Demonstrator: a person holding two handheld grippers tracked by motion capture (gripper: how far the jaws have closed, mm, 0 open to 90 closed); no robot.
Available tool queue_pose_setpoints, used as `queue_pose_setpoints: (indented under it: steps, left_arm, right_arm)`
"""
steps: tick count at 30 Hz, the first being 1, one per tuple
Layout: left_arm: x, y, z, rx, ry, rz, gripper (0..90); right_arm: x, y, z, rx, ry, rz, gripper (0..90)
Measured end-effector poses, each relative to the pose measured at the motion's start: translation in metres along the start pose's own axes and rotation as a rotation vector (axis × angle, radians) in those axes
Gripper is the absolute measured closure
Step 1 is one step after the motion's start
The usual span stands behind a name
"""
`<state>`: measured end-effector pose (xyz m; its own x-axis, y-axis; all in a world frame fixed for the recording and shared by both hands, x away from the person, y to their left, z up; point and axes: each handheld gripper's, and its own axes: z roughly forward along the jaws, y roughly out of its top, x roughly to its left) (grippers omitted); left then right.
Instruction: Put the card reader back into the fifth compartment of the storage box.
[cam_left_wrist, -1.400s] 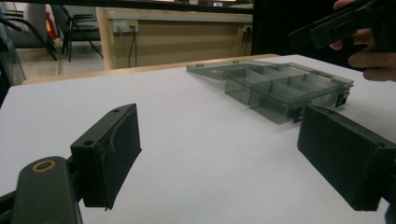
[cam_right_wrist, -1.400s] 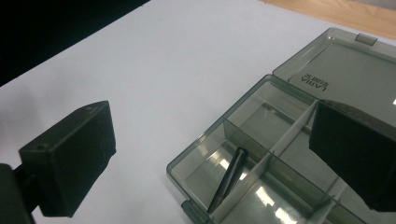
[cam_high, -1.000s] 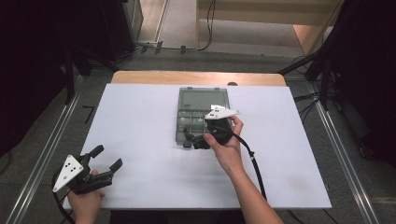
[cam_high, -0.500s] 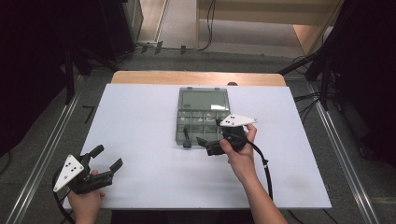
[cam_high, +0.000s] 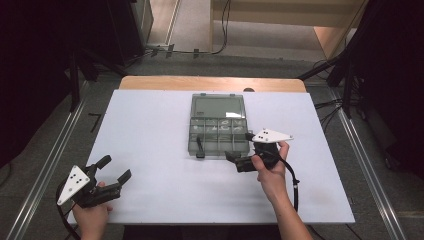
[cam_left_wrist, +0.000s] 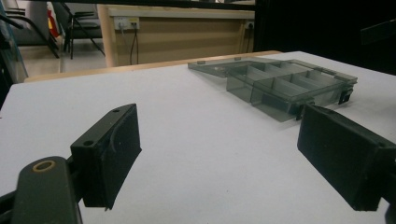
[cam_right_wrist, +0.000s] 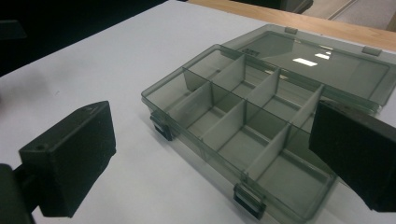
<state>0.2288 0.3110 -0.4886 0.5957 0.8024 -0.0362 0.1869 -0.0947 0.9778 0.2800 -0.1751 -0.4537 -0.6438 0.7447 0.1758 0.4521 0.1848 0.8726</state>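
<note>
A: Start with the big white table (cam_high: 150, 125). What sits on it?

B: One thing of note: a smoky clear organiser box (cam_high: 218, 136), just right of the frame's centre in the high view. Its lid (cam_high: 218, 105) is swung fully back and lies flat toward the top of the frame.

A: So the opening part looks done?

B: I'd judge so. The lid is off the tray and both front latches (cam_right_wrist: 249, 200) hang free. In the right gripper view the compartments look empty, so whatever comes next, filling or closing, is not started.

A: And the grippers?

B: The right gripper (cam_high: 239, 159) sits at the box's lower right corner, near it, jaws spread wide and holding nothing; in its own view the box lies between the two black jaws without either touching it. The left gripper (cam_high: 114, 169) rests at the lower left of the high view, well apart from the box, jaws likewise wide and empty.

A: Anything you can't settle?

B: Some pale flecks show in the tray's upper row from above; I can't tell if they are small parts or glare. The far compartments are partly cut off by the right jaw, and the left gripper view catches the box only edge-on in the upper right.
</note>
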Motion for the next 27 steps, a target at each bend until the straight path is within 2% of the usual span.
queue_pose_setpoints:
  steps: [9, 27]
  left_arm:
    - [0.0, 0.0, 0.0, 0.003, 0.001, 0.001, 13.9]
    - [0.001, 0.0, 0.0, 0.004, -0.007, -0.005, 13.9]
  right_arm:
    - [-0.01, -0.016, -0.015, -0.007, -0.016, 0.0, 0.0]
    - [-0.022, -0.037, -0.045, -0.036, -0.044, 0.0, 0.0]
